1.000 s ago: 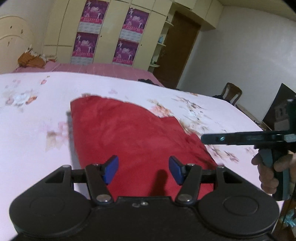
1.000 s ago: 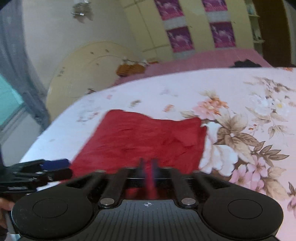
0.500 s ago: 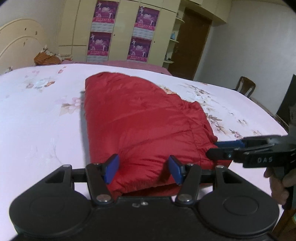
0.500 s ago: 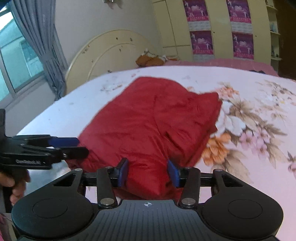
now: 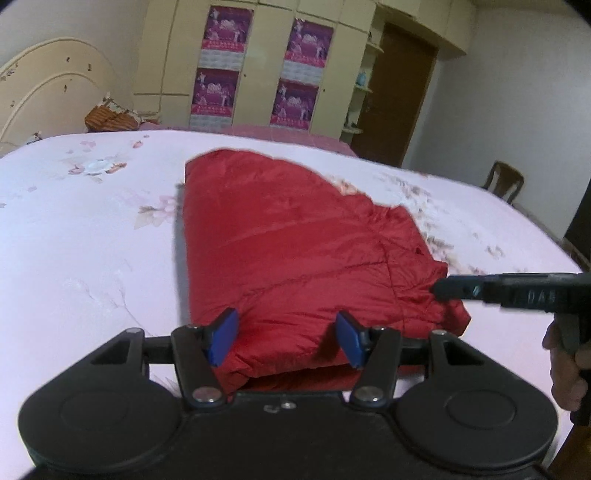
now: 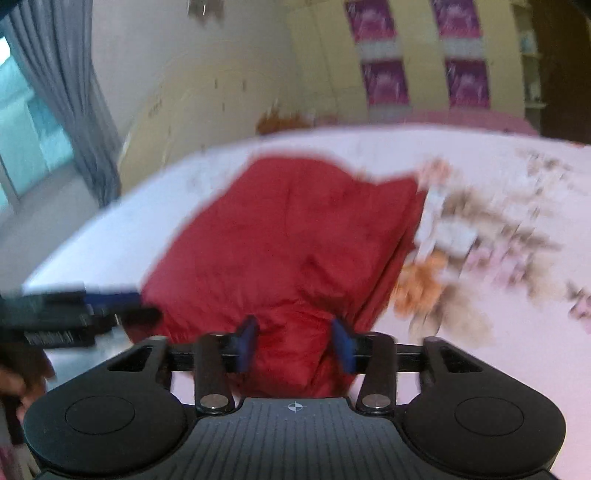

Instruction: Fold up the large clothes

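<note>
The jacket (image 5: 295, 251), red and quilted, lies folded on the bed (image 5: 92, 240), whose pink sheet has a flower print. Its near edge sits between the blue pads of both grippers. The left gripper (image 5: 286, 339) is spread apart around the near edge, pads clear of the cloth as far as the left view shows. The right gripper (image 6: 293, 343) is closing on a bunched fold of the jacket; the right view is blurred, so whether the pads press yet is unclear. In the left view the right gripper's side carries letters that read about "DAS". 4 purple posters (image 5: 225, 27) hang on the wardrobe (image 5: 258, 74); their writing is too small to read.
</note>
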A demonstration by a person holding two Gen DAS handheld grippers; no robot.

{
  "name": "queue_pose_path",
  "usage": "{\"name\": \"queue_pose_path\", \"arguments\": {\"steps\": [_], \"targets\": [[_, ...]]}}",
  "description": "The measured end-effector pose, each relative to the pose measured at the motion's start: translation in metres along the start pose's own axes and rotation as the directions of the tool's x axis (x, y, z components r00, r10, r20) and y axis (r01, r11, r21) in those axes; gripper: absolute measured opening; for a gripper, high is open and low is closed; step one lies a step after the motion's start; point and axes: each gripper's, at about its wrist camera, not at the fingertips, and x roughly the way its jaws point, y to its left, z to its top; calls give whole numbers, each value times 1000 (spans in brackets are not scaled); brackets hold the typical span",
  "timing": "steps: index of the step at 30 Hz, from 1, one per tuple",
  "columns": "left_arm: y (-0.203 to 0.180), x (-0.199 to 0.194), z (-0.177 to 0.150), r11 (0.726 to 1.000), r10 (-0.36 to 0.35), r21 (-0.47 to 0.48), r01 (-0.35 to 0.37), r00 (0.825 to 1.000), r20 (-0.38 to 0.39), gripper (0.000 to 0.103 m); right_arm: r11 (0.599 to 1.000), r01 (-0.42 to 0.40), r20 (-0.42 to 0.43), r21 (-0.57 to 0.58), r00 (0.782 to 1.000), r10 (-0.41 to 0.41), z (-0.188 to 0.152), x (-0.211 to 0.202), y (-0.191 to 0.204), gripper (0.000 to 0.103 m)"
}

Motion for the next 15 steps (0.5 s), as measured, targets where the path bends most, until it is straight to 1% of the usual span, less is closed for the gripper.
{"name": "queue_pose_path", "arguments": {"steps": [1,2,3,6,8,9,11,14,15], "targets": [[1,-2,0,1000,1,-10,-1,1000,11,56,1000,5,23,7,1000,-5,4,-3,-1,30],[1,-2,2,1000,2,-19,-2,1000,18,56,1000,7,45,14,999,-8,8,-4,-2,20],[0,-2,3,1000,1,-20,-1,1000,23,55,1000,19,54,15,998,-19,14,-2,-3,19],[-3,1,14,1000,18,-13,-17,998,59,55,998,68,79,6,995,-68,35,12,-6,19],[-5,7,26,1000,25,-19,-24,997,71,55,996,85,66,38,994,-88,50,28,-14,19],[-5,13,30,999,35,-16,-34,997,65,55,994,95,58,49,994,-98,55,36,-17,19],[-2,26,35,998,60,-30,-58,997,46,55,991,116,37,71,992,-119,59,52,-26,19],[9,37,34,994,78,-84,-76,997,19,57,985,145,-9,97,989,-145,54,68,-41,19],[12,38,33,993,83,-90,-82,996,15,57,983,153,-22,102,988,-151,50,71,-45,19]]}}
